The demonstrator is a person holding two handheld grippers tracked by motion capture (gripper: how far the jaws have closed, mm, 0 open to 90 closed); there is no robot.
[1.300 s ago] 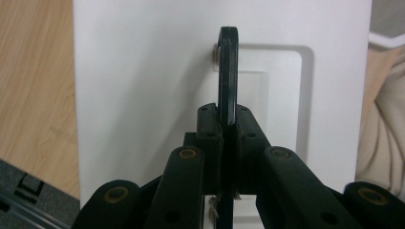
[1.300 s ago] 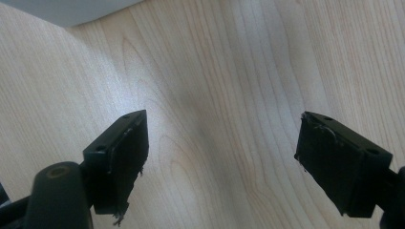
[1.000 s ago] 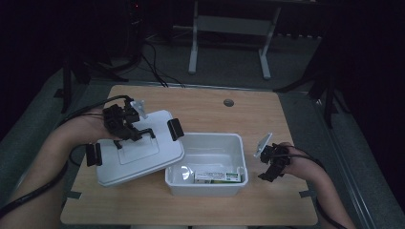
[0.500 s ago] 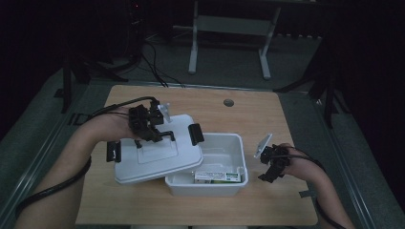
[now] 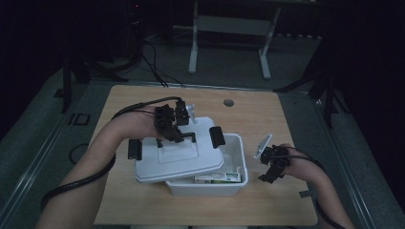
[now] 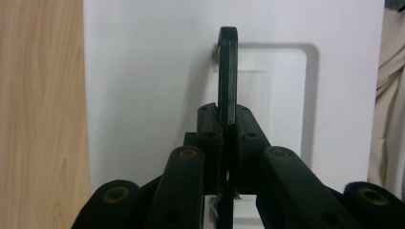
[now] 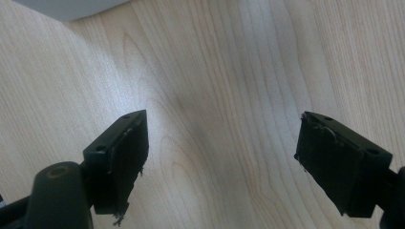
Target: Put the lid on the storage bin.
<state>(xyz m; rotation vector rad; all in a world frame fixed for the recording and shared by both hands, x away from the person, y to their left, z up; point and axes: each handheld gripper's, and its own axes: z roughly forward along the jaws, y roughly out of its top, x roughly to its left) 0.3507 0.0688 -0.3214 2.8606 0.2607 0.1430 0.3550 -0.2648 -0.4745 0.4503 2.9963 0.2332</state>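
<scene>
Lid [image 5: 176, 160], white plastic with a black clip at each end, is held by its black handle [image 6: 227, 71] in the left gripper [image 5: 174, 131], whose jaws are pressed shut on the handle from both sides. In the high view the lid hangs tilted over the left half of a white box [image 5: 234, 164], covering that part of the opening, with its left edge reaching out past the box over the wooden table [image 5: 286, 114]. The uncovered right part of the box shows a small carton [image 5: 217, 178] lying inside. The right gripper [image 5: 273, 163] rests on the table just right of the box, apart from lid and box, its jaws spread wide with nothing but bare wood between them.
</scene>
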